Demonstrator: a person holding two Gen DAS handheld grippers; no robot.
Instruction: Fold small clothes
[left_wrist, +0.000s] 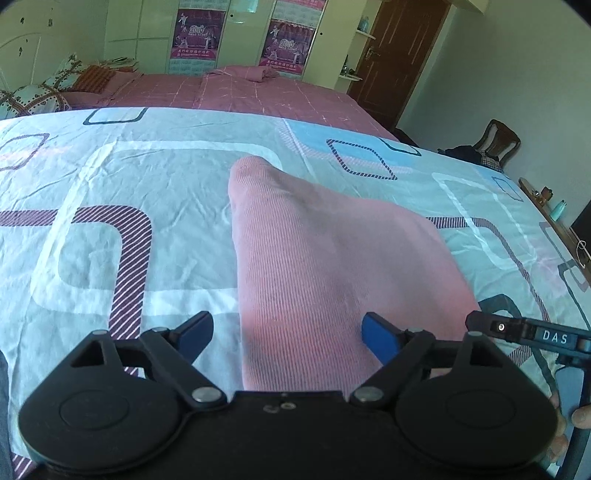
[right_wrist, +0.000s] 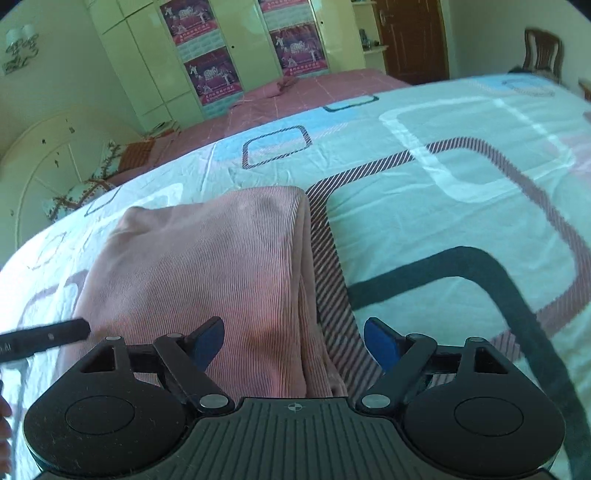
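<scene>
A pink ribbed garment (left_wrist: 314, 266) lies folded flat on the patterned bedsheet (left_wrist: 110, 192). My left gripper (left_wrist: 288, 338) stands open over its near left edge; the blue pads are apart and press on nothing. In the right wrist view the same pink garment (right_wrist: 207, 266) shows its folded right edge. My right gripper (right_wrist: 294, 341) hovers open over that edge, the cloth under the left pad and bare sheet under the right. Each gripper's black finger shows at the side of the other's view: the right one (left_wrist: 524, 330), the left one (right_wrist: 48, 338).
The light blue bedsheet with rounded-square patterns (right_wrist: 461, 221) covers the near surface. Behind it lies a pink bed (left_wrist: 240, 92) with pillows (left_wrist: 40, 94) at the left. Wardrobes with posters (left_wrist: 284, 44), a brown door (left_wrist: 402, 55) and a wooden chair (left_wrist: 495, 142) stand further back.
</scene>
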